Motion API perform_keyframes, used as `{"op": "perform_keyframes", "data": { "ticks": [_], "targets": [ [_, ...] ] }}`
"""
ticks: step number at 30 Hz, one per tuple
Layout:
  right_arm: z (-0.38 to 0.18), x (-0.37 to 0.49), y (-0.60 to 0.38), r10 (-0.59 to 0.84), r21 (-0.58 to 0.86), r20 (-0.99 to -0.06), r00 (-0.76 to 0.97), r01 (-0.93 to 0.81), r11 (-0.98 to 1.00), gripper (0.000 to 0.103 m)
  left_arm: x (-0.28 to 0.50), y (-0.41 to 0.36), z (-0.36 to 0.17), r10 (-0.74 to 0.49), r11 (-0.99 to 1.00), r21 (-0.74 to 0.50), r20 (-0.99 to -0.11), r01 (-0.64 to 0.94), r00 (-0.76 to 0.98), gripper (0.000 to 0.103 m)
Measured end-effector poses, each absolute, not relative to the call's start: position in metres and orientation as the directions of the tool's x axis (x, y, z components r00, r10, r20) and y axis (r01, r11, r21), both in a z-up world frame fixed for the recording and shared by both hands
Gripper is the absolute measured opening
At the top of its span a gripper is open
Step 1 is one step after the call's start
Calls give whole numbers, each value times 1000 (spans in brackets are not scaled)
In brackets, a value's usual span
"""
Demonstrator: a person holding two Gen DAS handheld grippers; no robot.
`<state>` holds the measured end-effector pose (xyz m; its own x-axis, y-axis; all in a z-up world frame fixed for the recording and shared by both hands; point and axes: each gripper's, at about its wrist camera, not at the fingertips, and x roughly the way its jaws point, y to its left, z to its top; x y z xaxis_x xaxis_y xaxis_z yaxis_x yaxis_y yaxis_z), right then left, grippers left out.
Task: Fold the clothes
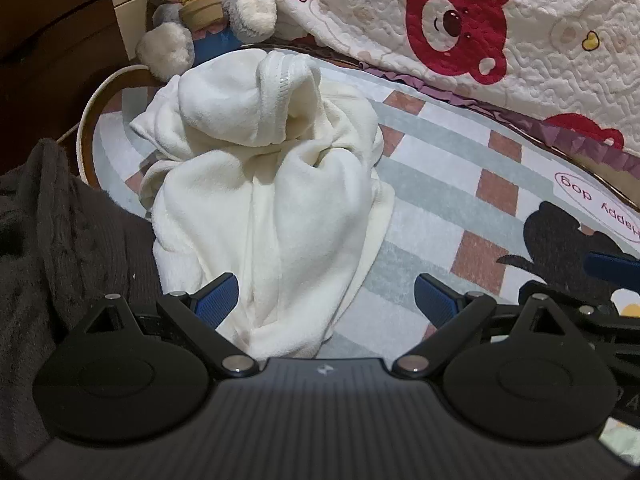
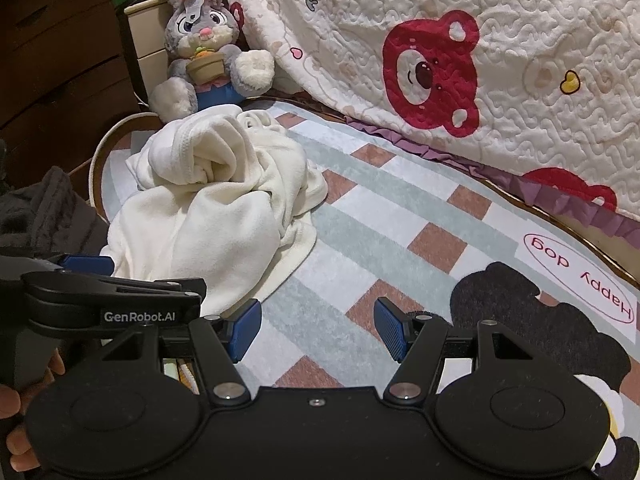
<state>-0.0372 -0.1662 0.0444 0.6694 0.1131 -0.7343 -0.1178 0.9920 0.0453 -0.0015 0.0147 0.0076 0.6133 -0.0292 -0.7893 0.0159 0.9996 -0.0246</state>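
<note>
A cream fleece garment (image 1: 264, 184) lies crumpled in a heap on the checked play mat (image 1: 440, 184), its ribbed hem bunched at the far end. My left gripper (image 1: 326, 300) is open, its blue pads either side of the garment's near edge, with cloth lying between them. In the right wrist view the same garment (image 2: 208, 208) sits left of centre. My right gripper (image 2: 318, 330) is open over bare mat (image 2: 360, 248), to the right of the garment, holding nothing. The left gripper's body (image 2: 108, 300) shows at the left edge of that view, with a hand (image 2: 16, 408) below it.
A grey plush rabbit (image 1: 200, 12) sits against the wall behind the garment. A quilt with red bears (image 2: 460, 60) hangs down along the mat's far right side. A dark knitted garment (image 1: 60, 248) lies at the left. Brown drawers (image 2: 52, 52) stand at the far left.
</note>
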Motion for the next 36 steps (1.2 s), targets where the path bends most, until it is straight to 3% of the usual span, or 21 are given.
{"op": "perform_keyframes", "data": {
  "ticks": [5,8,11,18,24,30,36],
  "targets": [
    [43,-36,-168,114,47,-733,670,-117,992,68,-1,17,7,-24,1000,-26,-788,7,615,96],
    [36,-31,-172,152,22,-723,674,-197,980,86,-1,21,5,3,999,-19,-775,-28,632,96],
    [25,-18,-185,181,2,-704,687,-253,967,88,1,28,3,43,996,-22,-733,-88,679,96],
    [31,40,-220,310,228,-690,654,-210,951,89,24,51,-4,125,980,-16,-723,-198,679,96],
    [7,87,-221,387,385,-687,615,-143,912,89,58,61,13,114,966,-82,-719,-247,686,96],
    [-45,118,-214,501,575,-675,541,-39,817,89,112,46,9,146,982,20,-708,-187,691,99],
    [-75,135,-188,570,646,-631,526,-50,762,90,165,50,-22,242,970,185,-710,-155,661,100]
  ]
}}
